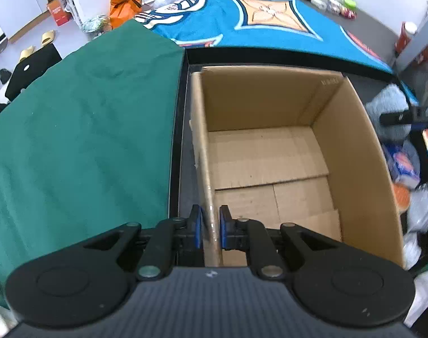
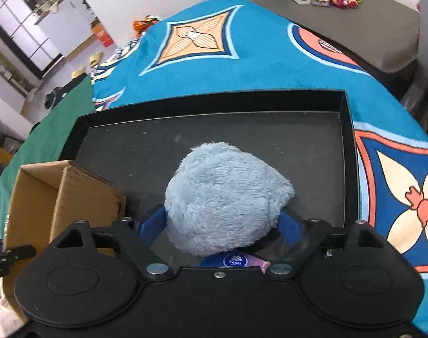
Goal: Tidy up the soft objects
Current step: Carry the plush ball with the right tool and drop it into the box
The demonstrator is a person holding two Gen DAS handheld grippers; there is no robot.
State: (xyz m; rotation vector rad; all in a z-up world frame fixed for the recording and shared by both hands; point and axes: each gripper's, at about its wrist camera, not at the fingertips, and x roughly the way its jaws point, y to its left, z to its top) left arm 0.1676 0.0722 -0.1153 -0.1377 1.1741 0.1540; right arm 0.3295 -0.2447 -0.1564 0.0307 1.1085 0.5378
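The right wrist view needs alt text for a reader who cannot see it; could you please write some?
The right gripper straddles a fluffy light blue plush above a black tray. An open cardboard box stands at the left, with a teal patterned blanket behind.

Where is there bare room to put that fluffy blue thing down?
The cardboard box is empty inside, so its floor is free. The black tray is bare between the box and its far rim, beyond the fluffy blue toy. It is crowded right of the box, where packets pile up.
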